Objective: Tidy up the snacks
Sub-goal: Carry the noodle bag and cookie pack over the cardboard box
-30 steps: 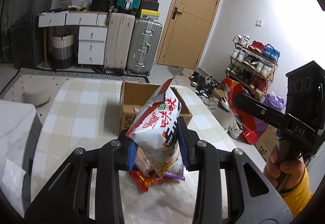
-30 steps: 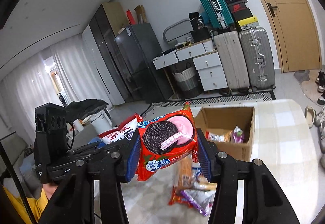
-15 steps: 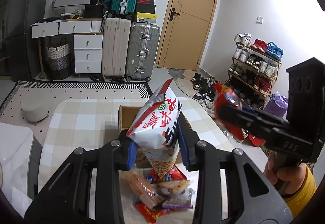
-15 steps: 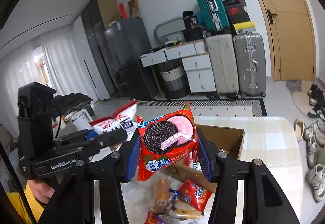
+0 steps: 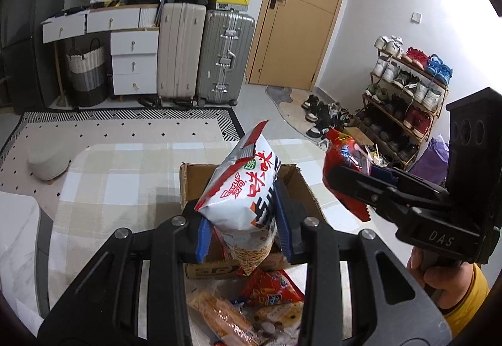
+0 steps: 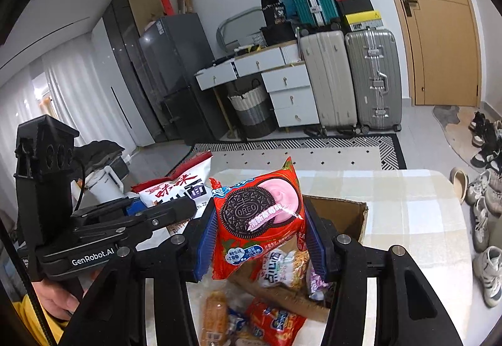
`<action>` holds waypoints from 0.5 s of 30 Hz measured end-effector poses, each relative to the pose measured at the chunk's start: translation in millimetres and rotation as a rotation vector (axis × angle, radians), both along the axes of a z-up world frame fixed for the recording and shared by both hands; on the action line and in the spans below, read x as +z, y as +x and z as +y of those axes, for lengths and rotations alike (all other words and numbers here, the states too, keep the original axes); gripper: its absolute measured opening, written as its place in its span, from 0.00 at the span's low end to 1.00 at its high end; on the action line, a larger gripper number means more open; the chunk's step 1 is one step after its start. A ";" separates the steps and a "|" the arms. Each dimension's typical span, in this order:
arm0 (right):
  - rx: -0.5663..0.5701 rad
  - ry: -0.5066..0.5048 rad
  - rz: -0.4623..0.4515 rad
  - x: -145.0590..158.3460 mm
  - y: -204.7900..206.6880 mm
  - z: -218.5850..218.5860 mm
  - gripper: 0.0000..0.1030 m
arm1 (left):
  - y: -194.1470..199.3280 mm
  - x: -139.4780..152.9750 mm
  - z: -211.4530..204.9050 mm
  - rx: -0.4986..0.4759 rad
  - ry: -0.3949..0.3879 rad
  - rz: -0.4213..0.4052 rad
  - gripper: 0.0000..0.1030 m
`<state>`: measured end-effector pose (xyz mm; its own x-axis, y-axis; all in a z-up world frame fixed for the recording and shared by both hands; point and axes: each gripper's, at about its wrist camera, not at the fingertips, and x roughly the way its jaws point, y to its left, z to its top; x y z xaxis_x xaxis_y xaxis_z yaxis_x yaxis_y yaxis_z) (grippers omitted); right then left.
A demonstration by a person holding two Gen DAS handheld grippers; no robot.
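My left gripper (image 5: 240, 228) is shut on a white and red noodle snack bag (image 5: 243, 195), held upright just above the near edge of an open cardboard box (image 5: 188, 176). My right gripper (image 6: 259, 244) is shut on a red Oreo pack (image 6: 259, 220), held over the same box (image 6: 351, 214), which has snack packets inside. In the left wrist view the right gripper (image 5: 354, 179) comes in from the right with the red pack (image 5: 340, 154). In the right wrist view the left gripper (image 6: 175, 209) and its white bag (image 6: 178, 186) sit at the left. Loose snacks (image 5: 251, 308) lie on the table before the box.
The box stands on a table with a checked cloth (image 5: 109, 182). Beyond it are a patterned rug (image 5: 125, 129), suitcases (image 5: 200, 54), white drawers (image 5: 133, 63), a wooden door (image 5: 301, 13) and a shoe rack (image 5: 404, 94). A hand in a yellow sleeve (image 5: 445, 280) holds the right gripper.
Both grippers have travelled across the table with their packs, so the box now lies right under them and more loose snacks show below. Neither grip has changed.
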<state>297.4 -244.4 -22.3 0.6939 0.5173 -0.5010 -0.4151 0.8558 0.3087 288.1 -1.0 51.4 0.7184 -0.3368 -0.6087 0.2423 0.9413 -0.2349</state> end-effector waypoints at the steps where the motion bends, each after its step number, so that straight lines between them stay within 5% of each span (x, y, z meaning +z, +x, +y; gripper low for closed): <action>1: -0.001 0.000 0.010 -4.6 3.7 0.8 0.49 | 9.8 -5.0 -1.4 0.001 0.000 0.010 0.30; 15: -0.004 -0.009 0.136 -59.0 57.0 3.9 0.49 | 113.3 -87.8 -15.2 0.010 -0.012 0.136 0.30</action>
<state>354.4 -240.5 -81.3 0.6215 0.5096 -0.5951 -0.3668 0.8604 0.3538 401.4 -16.2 -36.4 0.6329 -0.3380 -0.6966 0.1978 0.9404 -0.2767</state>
